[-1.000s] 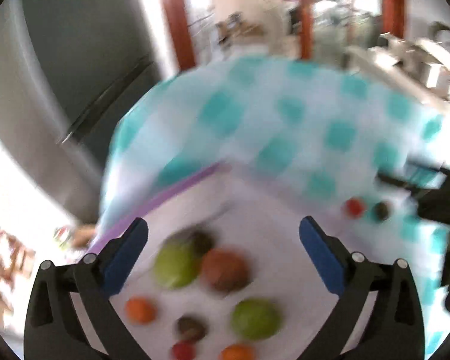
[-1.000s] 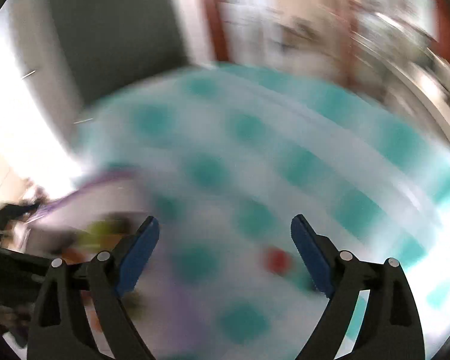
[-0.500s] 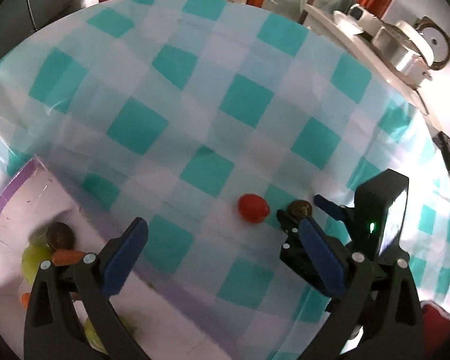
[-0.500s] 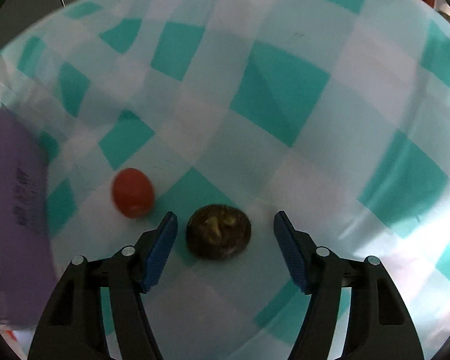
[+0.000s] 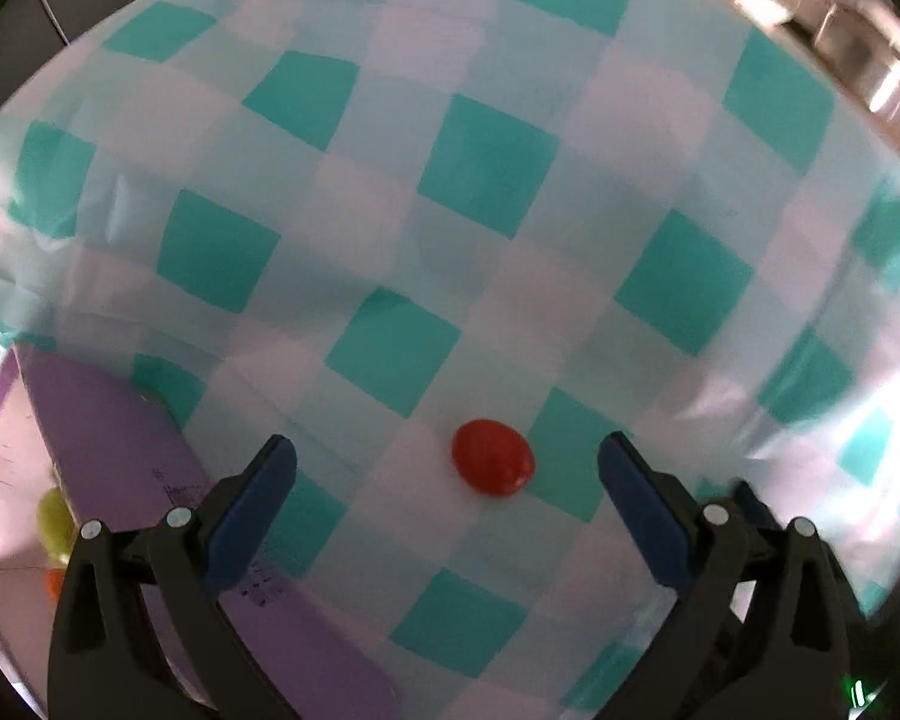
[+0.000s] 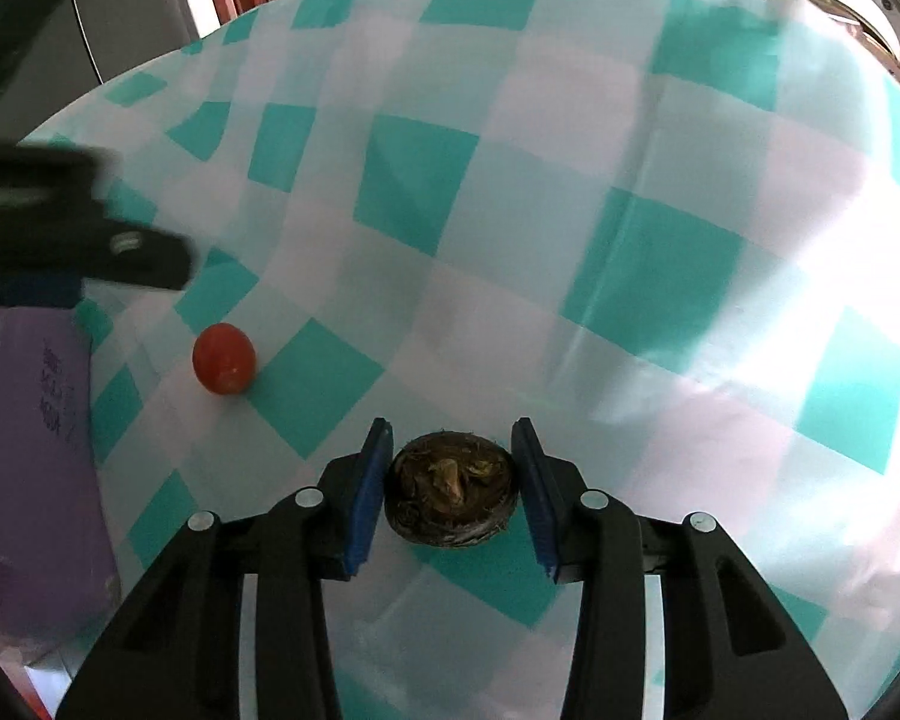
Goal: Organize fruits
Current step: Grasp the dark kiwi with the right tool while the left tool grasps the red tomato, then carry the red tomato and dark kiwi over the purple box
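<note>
here, nearest the right wrist camera: one dark brown wrinkled fruit (image 6: 452,498) on the checked tablecloth (image 6: 570,192), sitting between the blue pads of the right gripper (image 6: 453,495), jaws closing in, pads at or almost at its sides. further left, one red tomato-like fruit (image 6: 224,358), alone on the cloth, well apart from the brown one. beyond that, blurred, the left gripper (image 5: 447,501) reaching in from the left edge. seen from the left wrist: jaws wide open, the same red fruit (image 5: 493,457) lying between the pads, untouched. at far left, one purple-rimmed tray (image 5: 108,450), with one yellow-green fruit (image 5: 54,525) and one orange fruit (image 5: 54,582) partly hidden behind its rim.
</note>
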A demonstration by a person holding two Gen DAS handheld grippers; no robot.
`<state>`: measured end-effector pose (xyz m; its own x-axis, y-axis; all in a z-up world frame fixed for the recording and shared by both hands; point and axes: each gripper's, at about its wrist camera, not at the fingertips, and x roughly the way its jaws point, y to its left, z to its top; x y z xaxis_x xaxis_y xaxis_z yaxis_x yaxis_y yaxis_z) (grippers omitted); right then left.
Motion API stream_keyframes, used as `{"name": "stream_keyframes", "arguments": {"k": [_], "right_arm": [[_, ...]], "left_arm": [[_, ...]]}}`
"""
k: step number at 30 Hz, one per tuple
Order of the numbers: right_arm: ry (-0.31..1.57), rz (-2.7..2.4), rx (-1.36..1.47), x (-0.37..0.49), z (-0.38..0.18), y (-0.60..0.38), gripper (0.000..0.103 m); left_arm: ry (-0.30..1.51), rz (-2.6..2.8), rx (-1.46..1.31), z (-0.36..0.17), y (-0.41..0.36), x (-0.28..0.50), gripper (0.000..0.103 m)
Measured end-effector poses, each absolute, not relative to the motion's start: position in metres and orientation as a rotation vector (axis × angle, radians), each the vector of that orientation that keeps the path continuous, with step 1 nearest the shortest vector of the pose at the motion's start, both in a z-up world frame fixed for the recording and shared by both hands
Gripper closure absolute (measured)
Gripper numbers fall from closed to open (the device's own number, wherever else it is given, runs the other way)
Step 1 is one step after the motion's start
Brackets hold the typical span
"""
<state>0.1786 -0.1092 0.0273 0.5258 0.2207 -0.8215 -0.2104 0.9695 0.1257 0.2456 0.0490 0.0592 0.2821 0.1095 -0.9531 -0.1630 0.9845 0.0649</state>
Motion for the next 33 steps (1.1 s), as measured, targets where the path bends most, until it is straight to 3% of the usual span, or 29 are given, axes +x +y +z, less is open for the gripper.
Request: {"name": "stream_keyframes", "arguments": {"k": [5,7,8,11,12,13,15,21,33], "right_arm": [[0.970,0.245,0.038,0.162,0.041,-0.135,0.062],[0.967,0.241,0.042,0.154,0.044,-0.144,0.062],[0.968,0.239,0.041,0.150,0.044,-0.146,0.062],[0.980,0.225,0.044,0.138,0.043,-0.151,0.062],[0.984,0.221,0.047,0.135,0.044,-0.154,0.062],[0.988,0.216,0.048,0.132,0.042,-0.154,0.062],[0.992,0.210,0.048,0.123,0.041,-0.151,0.062],[0.994,0.199,0.063,0.116,0.047,-0.149,0.062],[1.016,0.158,0.031,0.130,0.081,-0.144,0.062]], "left_arm": [[1.223,0.271,0.145,0.029,0.021,0.252,0.003],[1.255,0.299,0.127,0.010,0.024,0.250,0.019],[1.274,0.301,0.114,0.002,0.026,0.249,0.019],[1.203,0.294,0.068,0.002,0.031,0.241,0.031],[1.185,0.256,0.069,0.002,0.031,0.240,0.043],[1.171,0.208,0.068,0.002,0.029,0.238,0.063],[1.173,0.172,0.072,0.002,0.025,0.236,0.066],[1.162,-0.001,-0.273,0.017,0.049,0.216,0.067],[0.989,-0.142,-0.213,0.132,0.051,0.164,0.067]]}}
